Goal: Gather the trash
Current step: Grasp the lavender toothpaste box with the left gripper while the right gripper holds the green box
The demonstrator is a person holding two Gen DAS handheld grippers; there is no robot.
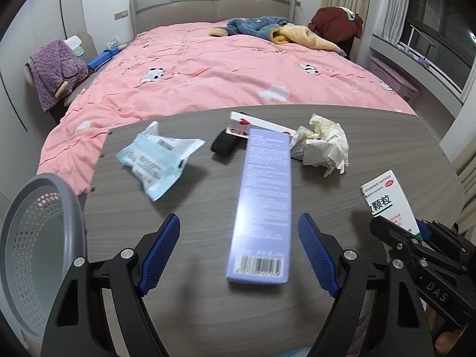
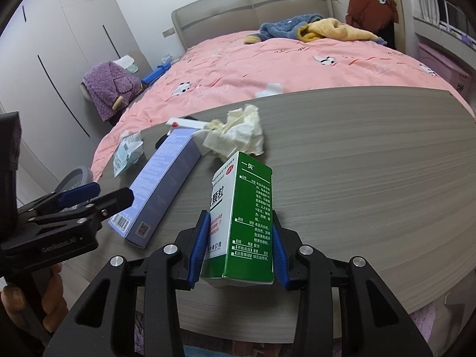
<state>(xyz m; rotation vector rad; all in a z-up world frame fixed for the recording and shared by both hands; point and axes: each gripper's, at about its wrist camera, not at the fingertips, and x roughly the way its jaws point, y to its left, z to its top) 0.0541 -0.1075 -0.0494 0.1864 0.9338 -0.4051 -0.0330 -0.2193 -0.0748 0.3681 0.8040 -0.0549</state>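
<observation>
Grey wood-grain table [image 1: 184,226] by the bed: right gripper [image 2: 238,251] clamps green-and-white medicine carton [image 2: 242,223]; left gripper [image 1: 239,253] gapes wide, empty, straddling long lilac cardboard box [image 1: 263,205] — carton's thin walls could crush, slip.

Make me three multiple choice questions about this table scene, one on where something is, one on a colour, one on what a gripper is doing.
1. Where is the grey perforated plastic bin?
A. Off the left edge of the grey wood-grain table
B. On the pink bed
C. Behind the crumpled white tissue paper

2. What colour is the long flat cardboard box on the table?
A. Red
B. Lilac
C. Black

3. What is the right hand-held gripper doing?
A. Standing open, with nothing in it
B. Pressing on the tissue
C. Clamping the green and white medicine box

Answers: 1 A, its rim sits beside the table's left edge; 2 B, its faces are pale purple; 3 C, both blue pads press the box's sides.
</observation>
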